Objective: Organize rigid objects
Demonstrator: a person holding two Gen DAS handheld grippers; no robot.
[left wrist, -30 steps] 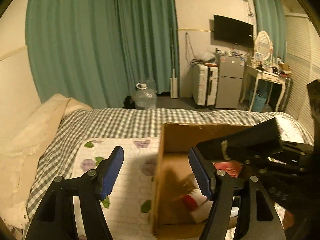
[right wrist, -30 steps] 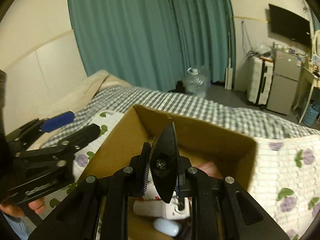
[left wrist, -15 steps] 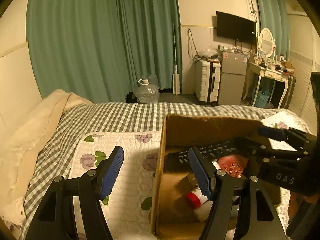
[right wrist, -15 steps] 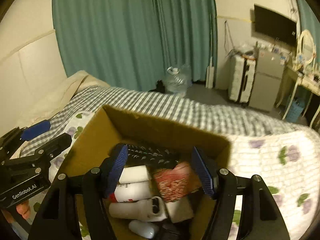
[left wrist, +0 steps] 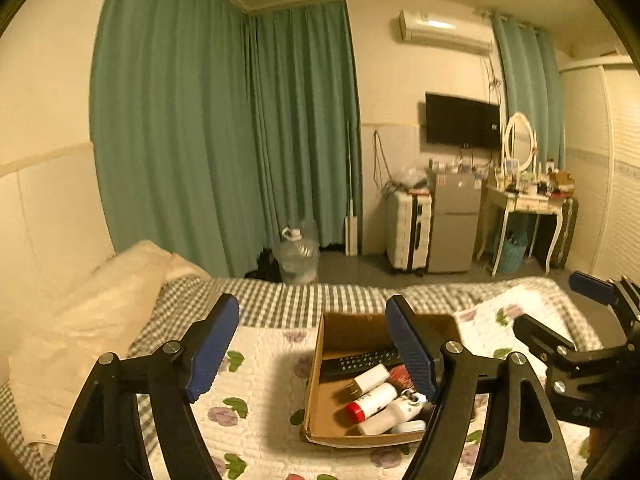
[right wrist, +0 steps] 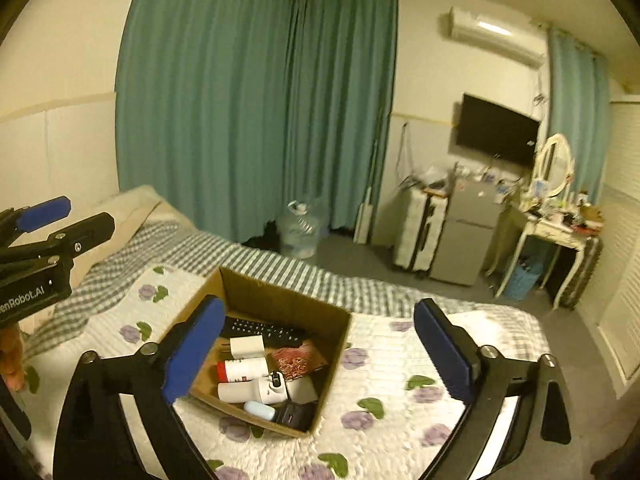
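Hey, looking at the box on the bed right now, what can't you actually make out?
- Left wrist view: the cardboard box has its right side hidden by the left gripper finger.
- Right wrist view: labels on the white bottles are too small to read.
- Both views: box floor hidden under items.
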